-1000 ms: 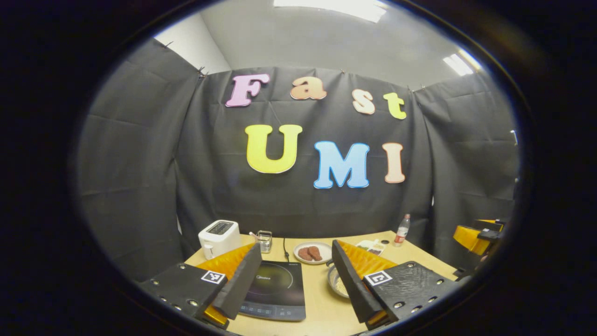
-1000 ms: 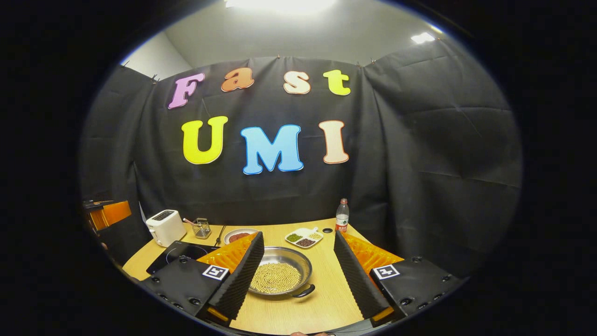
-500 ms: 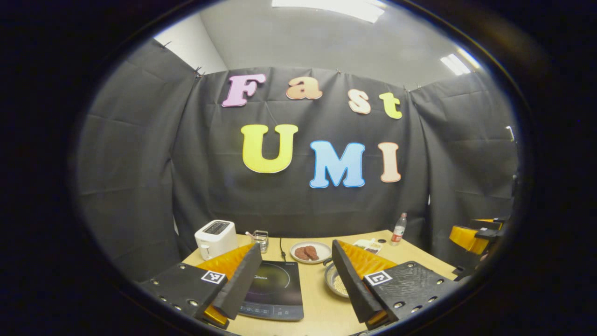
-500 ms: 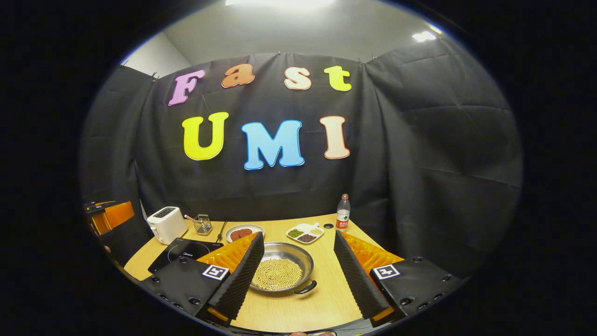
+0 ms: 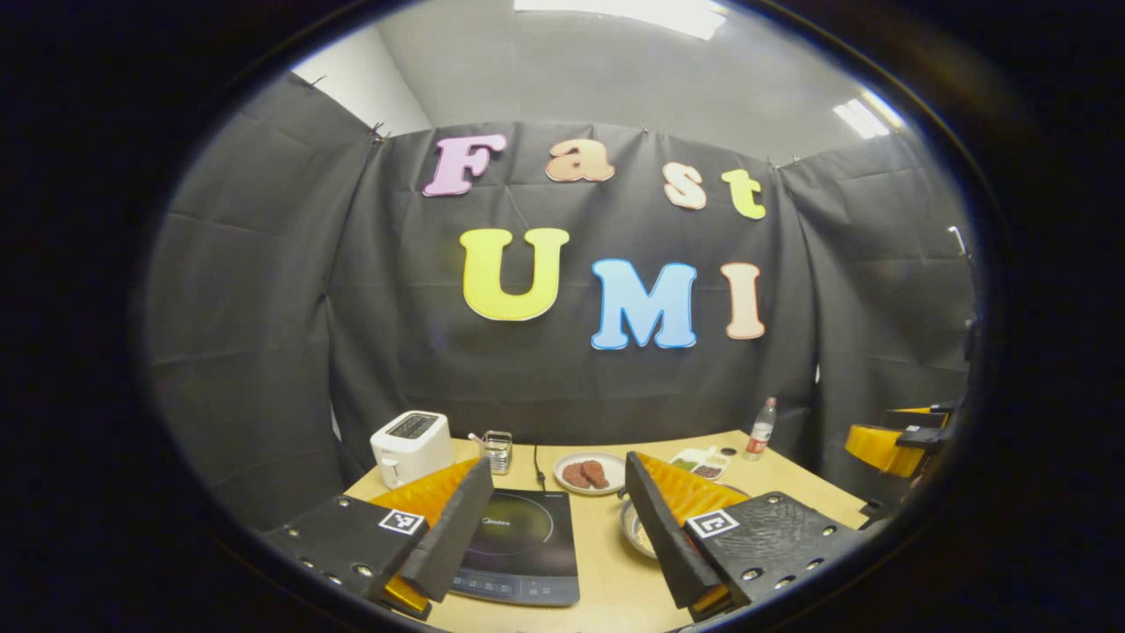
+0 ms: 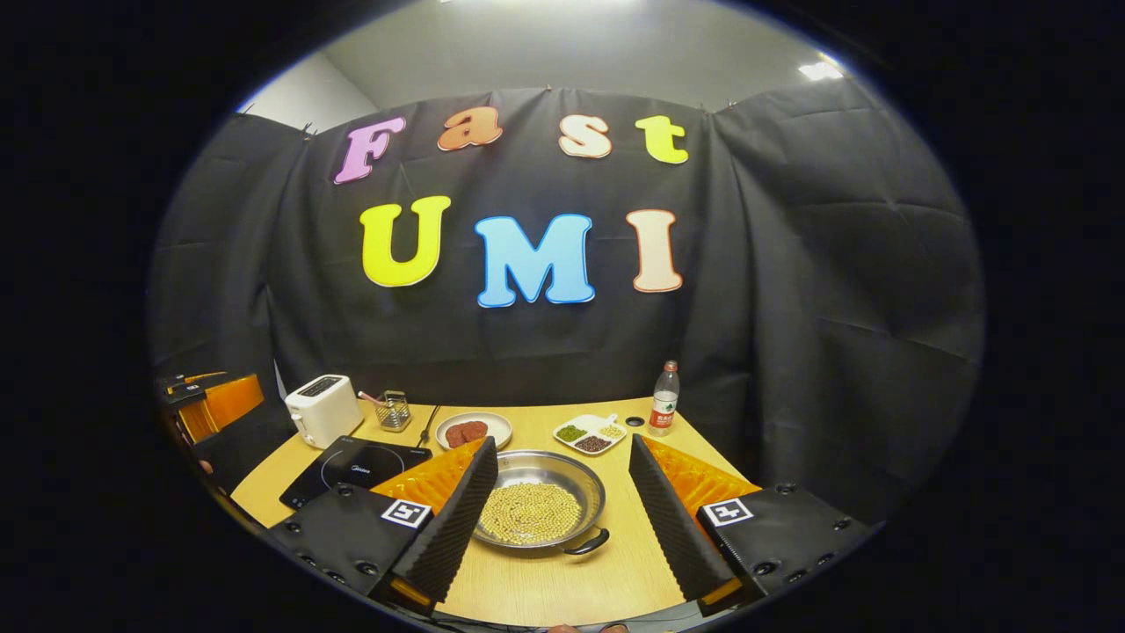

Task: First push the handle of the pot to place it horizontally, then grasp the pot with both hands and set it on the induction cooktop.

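A shallow steel pot (image 6: 547,498) full of pale beans sits mid-table, one dark handle (image 6: 587,545) pointing toward the near right. My right gripper (image 6: 555,444) hovers open above and in front of it, fingers apart on either side. The black induction cooktop (image 6: 355,468) lies left of the pot. In the left gripper view my left gripper (image 5: 555,466) is open over the cooktop (image 5: 520,543); the pot (image 5: 635,527) peeks out beside its right finger, mostly hidden. The right gripper (image 5: 888,437) shows at the far right edge there, and the left gripper (image 6: 211,400) at the left edge of the right gripper view.
A white toaster (image 6: 322,408), a small wire holder (image 6: 394,409), a plate with meat patties (image 6: 473,430), a divided dish of beans (image 6: 589,434) and a water bottle (image 6: 664,409) line the back of the wooden table (image 6: 562,580). A cord (image 5: 537,463) runs behind the cooktop.
The right gripper has tilted down and slightly left, so the table and pot sit higher and more centred in its view. The left gripper has only wobbled slightly; both stay open.
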`<move>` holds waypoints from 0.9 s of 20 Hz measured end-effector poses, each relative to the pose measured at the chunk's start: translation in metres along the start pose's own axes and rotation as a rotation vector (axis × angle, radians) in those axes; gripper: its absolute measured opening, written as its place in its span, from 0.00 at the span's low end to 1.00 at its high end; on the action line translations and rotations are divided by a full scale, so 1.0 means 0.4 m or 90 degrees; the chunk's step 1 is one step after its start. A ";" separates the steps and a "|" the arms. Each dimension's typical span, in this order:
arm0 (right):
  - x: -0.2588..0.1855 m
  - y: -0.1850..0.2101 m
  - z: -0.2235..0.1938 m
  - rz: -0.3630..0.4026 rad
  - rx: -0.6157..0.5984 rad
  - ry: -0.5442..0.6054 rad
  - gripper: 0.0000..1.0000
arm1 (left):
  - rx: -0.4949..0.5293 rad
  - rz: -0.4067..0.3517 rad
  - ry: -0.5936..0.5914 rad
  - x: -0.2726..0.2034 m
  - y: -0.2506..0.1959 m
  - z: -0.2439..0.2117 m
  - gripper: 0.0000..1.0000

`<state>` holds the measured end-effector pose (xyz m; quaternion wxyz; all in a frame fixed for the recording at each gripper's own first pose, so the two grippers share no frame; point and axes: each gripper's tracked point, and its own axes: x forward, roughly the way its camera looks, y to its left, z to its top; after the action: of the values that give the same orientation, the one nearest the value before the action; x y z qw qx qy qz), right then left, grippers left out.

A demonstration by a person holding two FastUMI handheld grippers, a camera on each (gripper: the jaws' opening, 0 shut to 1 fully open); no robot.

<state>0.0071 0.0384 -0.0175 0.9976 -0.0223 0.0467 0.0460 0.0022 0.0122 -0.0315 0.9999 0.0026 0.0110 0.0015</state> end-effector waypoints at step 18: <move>0.167 0.086 -0.057 0.076 -0.046 0.137 0.42 | -0.059 0.041 0.047 0.052 0.093 -0.073 0.92</move>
<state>0.0681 0.0777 -0.0480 0.9808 -0.0603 0.1531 0.1044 0.0223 0.0496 -0.0608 0.9973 -0.0434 0.0478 0.0342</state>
